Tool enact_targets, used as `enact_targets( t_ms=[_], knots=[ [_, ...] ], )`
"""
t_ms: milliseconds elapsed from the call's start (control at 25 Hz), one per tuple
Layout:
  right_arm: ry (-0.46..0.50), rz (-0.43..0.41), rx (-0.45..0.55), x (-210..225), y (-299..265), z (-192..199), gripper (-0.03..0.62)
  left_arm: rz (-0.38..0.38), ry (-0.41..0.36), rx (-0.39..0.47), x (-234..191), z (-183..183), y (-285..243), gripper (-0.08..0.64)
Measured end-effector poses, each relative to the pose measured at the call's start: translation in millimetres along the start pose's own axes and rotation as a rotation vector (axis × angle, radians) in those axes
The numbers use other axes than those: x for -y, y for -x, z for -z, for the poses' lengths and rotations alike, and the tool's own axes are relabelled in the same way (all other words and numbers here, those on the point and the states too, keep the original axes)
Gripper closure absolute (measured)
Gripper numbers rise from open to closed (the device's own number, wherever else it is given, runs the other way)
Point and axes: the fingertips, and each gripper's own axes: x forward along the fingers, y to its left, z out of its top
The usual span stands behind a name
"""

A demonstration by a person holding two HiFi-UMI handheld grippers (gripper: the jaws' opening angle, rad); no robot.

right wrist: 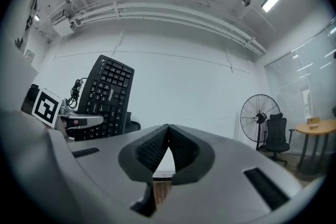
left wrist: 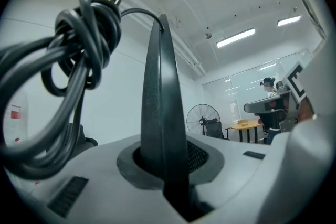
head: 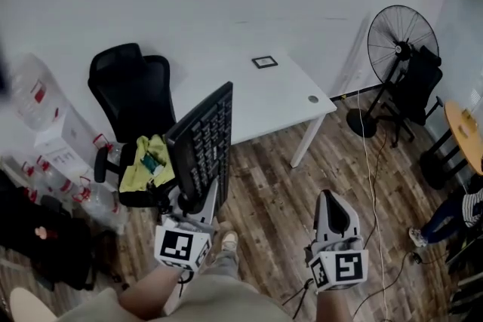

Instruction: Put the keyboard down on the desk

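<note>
In the head view a black keyboard [head: 204, 139] stands on end in the air, over the floor in front of the white desk [head: 272, 102]. My left gripper [head: 193, 201] is shut on its lower end. The left gripper view shows the keyboard [left wrist: 163, 113] edge-on between the jaws, with its coiled cable [left wrist: 79, 60] hanging at the left. My right gripper [head: 327, 198] is shut and empty, low at the right over the wooden floor. From the right gripper view the keyboard [right wrist: 107, 94] shows at the left with its keys facing me, and the right gripper [right wrist: 168, 129] has its pads touching.
A black office chair [head: 132, 98] with a yellow-green cloth [head: 147, 162] on its seat stands left of the desk. On the desk lie a small dark frame [head: 264, 62] and a round grommet [head: 313, 99]. A standing fan [head: 400, 41], another chair and a round wooden table [head: 464, 136] are at the right.
</note>
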Motion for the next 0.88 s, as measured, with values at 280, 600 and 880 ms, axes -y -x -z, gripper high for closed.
enact_targets(
  t_ms=[280,600,880],
  knots=[
    [0.004,0.000,-0.039,7,-82,12,0.568,0.027,0.056,-0.029,-44,19,-75,0.476],
    [-0.001,0.012,-0.078,18,-187,20,0.568,0.063,0.107,-0.072,-102,30,-173,0.476],
    [-0.004,0.020,-0.120,37,-241,35,0.568,0.066,0.158,-0.098,-129,43,-232,0.476]
  ],
)
